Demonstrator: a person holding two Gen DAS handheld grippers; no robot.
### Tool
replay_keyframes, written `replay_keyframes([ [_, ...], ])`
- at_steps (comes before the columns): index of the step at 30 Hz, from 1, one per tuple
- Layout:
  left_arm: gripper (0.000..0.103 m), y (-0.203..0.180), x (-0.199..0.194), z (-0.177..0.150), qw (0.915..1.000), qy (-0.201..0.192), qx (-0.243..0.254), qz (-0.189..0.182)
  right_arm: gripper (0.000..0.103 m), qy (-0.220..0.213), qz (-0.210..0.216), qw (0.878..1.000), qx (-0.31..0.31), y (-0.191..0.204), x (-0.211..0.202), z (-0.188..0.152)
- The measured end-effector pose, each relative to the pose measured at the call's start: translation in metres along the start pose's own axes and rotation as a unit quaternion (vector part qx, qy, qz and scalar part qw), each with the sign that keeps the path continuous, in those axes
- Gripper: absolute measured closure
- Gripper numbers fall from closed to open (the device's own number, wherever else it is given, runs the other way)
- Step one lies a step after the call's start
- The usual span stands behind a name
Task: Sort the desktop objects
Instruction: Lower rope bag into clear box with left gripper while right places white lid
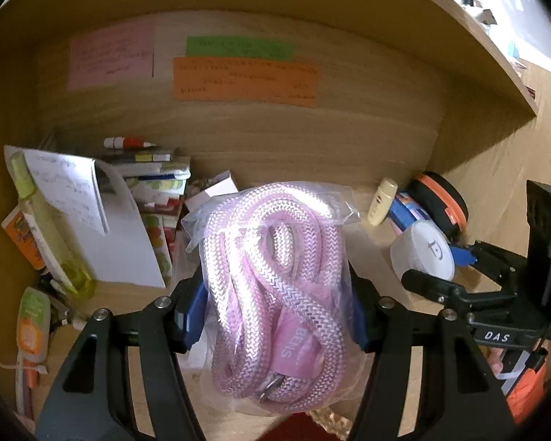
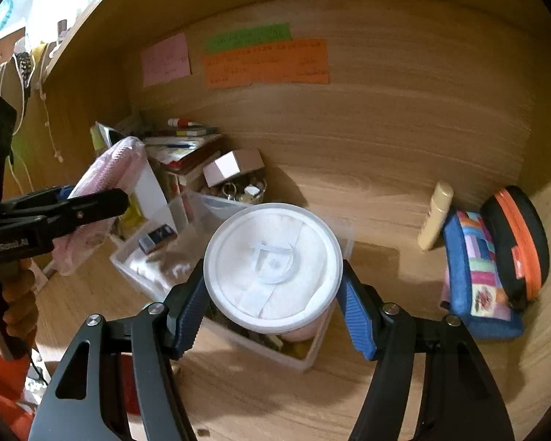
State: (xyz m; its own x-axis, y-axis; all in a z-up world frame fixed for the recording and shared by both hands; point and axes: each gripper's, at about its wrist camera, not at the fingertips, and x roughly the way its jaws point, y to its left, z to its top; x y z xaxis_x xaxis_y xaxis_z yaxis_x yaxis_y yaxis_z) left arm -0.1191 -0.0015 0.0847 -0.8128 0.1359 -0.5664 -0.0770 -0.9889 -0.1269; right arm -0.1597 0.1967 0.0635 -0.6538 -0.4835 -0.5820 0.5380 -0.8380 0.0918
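My left gripper (image 1: 277, 316) is shut on a clear bag of coiled pink rope (image 1: 275, 279) and holds it above the desk. It also shows in the right wrist view (image 2: 103, 176) at the left. My right gripper (image 2: 272, 301) is shut on a white round lidded tub (image 2: 273, 268), held over a clear plastic bin (image 2: 323, 349) with small items inside. The tub also shows in the left wrist view (image 1: 426, 253) at the right, with the right gripper (image 1: 455, 272) around it.
A stack of books and papers (image 1: 103, 213) with a red-white marker (image 1: 128, 142) fills the back left. A cream bottle (image 2: 435, 217), patchwork pouch (image 2: 477, 275) and black-orange case (image 2: 518, 242) stand at the right. Sticky notes (image 2: 264, 62) hang on the back wall.
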Motion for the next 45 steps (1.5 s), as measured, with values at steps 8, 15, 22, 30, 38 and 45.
replay_keyframes([
  [8,0.041,0.007,0.05,0.001,0.999,0.044,-0.004,-0.002,0.041,0.049,0.002,0.999,-0.007,0.003,0.04,-0.006],
  [15,0.041,0.011,0.097,-0.008,0.9961,0.087,0.002,0.014,0.04,0.076,0.007,0.997,0.0,-0.001,0.062,-0.017],
  [22,0.041,0.004,0.113,-0.016,0.9939,0.106,0.027,0.01,0.04,0.084,0.002,0.996,-0.014,0.004,0.068,-0.025],
  [30,0.037,0.009,0.127,-0.019,0.9883,0.152,0.01,-0.015,0.036,0.082,-0.024,0.996,-0.041,0.016,0.068,-0.026],
  [38,0.035,0.012,0.114,-0.014,0.9893,0.144,-0.008,-0.021,0.02,0.054,-0.042,0.995,-0.071,0.032,0.046,-0.018],
  [45,0.028,0.001,0.066,-0.008,0.9967,0.079,0.019,-0.001,0.018,0.047,-0.036,0.995,-0.079,0.047,0.023,-0.02],
])
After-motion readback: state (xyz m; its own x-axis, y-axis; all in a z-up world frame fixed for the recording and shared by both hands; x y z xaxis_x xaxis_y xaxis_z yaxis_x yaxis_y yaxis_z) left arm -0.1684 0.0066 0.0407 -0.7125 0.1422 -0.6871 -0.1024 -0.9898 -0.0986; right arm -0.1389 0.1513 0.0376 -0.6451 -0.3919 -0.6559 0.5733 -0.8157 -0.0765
